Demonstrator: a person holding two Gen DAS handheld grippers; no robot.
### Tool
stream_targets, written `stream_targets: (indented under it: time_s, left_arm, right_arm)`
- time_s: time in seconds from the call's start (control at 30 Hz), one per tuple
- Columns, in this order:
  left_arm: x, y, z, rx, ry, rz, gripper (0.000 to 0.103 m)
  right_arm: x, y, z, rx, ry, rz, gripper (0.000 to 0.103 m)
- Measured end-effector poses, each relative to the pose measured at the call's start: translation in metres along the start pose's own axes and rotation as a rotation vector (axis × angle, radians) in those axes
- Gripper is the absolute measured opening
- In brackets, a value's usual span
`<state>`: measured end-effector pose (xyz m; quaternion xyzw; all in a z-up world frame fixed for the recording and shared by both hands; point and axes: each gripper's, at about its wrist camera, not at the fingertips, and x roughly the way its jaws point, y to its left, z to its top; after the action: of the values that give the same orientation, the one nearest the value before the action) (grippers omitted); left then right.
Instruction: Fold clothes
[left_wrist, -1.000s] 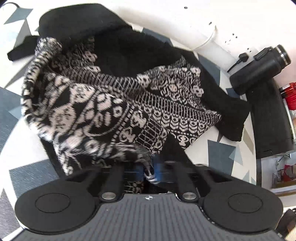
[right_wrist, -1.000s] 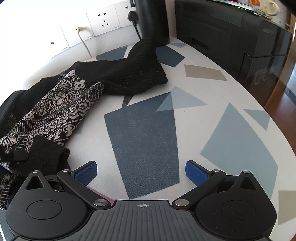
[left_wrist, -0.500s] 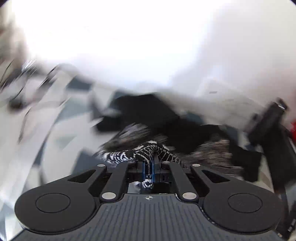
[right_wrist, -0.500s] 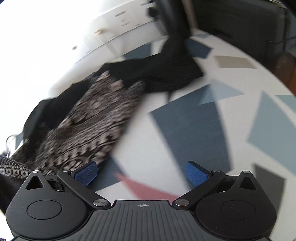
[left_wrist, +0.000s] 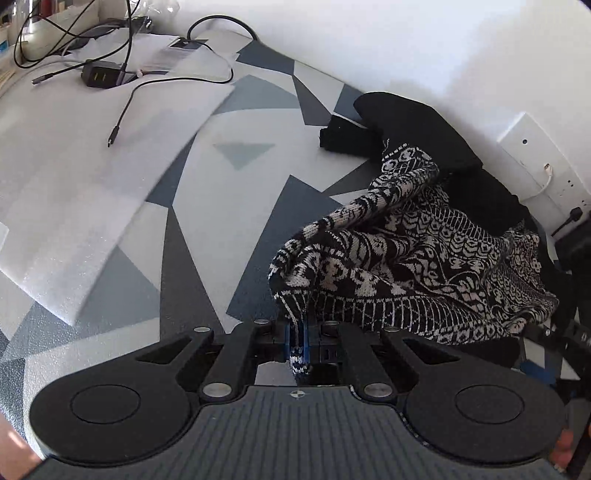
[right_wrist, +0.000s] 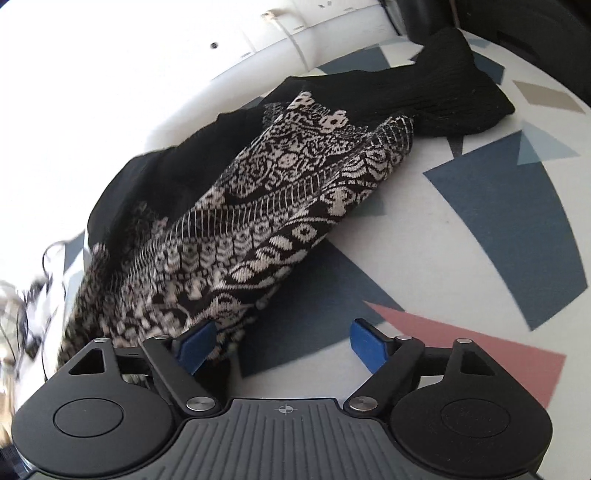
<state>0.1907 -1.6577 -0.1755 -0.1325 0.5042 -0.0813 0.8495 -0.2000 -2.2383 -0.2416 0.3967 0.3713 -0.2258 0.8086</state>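
While the left tongs (left_wrist: 298, 345) stay clenched on an edge of the patterned sweater (left_wrist: 417, 258), the garment lies bunched at about two o'clock on the counter (left_wrist: 221, 221); the right tongs (right_wrist: 282, 345), just narrowing, stand released with nothing between them, the sweater at ten o'clock

1. The sweater (left_wrist: 424, 258) is a knit, black with a cream pattern on one part and plain black on the rest.
2. It lies rumpled in a heap, its patterned part on top.
3. One patterned edge is pinched between the closed jaws of the left gripper (left_wrist: 298, 345); the bulk trails ahead and to the right of it.
4. Seen from the right gripper (right_wrist: 282, 343), the heap lies ahead and left, its near edge at the left fingertip, and a black sleeve (right_wrist: 454, 85) stretches far ahead.
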Motion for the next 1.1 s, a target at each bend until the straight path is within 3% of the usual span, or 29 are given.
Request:
stream_targets:
  time_s: [0.13,0.2,0.23,0.33,0.47,0.53,0.67,0.77,0.9,1.0,1.1]
  left_arm:
    - [0.002,0.006,0.003,0.008,-0.002,-0.023,0.006]
    - [0.010,0.007,0.002,0.027,0.016,-0.021,0.007]
    - [0.014,0.007,0.000,0.033,0.031,-0.024,0.007]
    - [0.023,0.007,-0.007,0.049,0.068,-0.036,0.007]
    - [0.025,0.008,-0.005,0.066,0.077,-0.051,0.007]
    - [0.025,0.009,-0.003,0.069,0.080,-0.059,0.007]
    - [0.026,0.008,-0.001,0.086,0.085,-0.064,0.006]
    - [0.026,0.007,0.000,0.098,0.096,-0.077,0.006]
    - [0.016,0.004,0.003,0.117,0.085,-0.151,0.006]
    - [0.000,-0.012,0.010,0.233,0.018,-0.146,0.006]
    - [-0.016,-0.017,0.026,0.239,-0.071,-0.121,0.006]
  right_arm:
    - [-0.016,0.006,0.003,0.062,-0.094,-0.002,0.074]
    - [-0.015,0.008,0.006,0.062,-0.079,0.031,0.087]
    - [-0.010,0.011,0.008,0.051,-0.050,0.044,0.087]
    - [0.003,0.020,0.010,0.002,-0.010,0.038,0.078]
    - [0.020,0.028,0.010,-0.026,0.021,-0.012,0.049]
    - [0.027,0.028,0.012,-0.027,0.045,-0.001,0.043]
    - [0.025,0.026,0.015,-0.047,0.027,-0.005,0.015]
    - [0.009,0.027,0.014,-0.048,-0.024,0.031,0.010]
    - [-0.033,0.033,0.012,-0.068,-0.158,0.032,0.008]
    - [-0.062,0.051,0.017,-0.210,-0.290,-0.025,0.007]
    - [-0.068,0.076,0.035,-0.293,-0.353,-0.045,0.008]
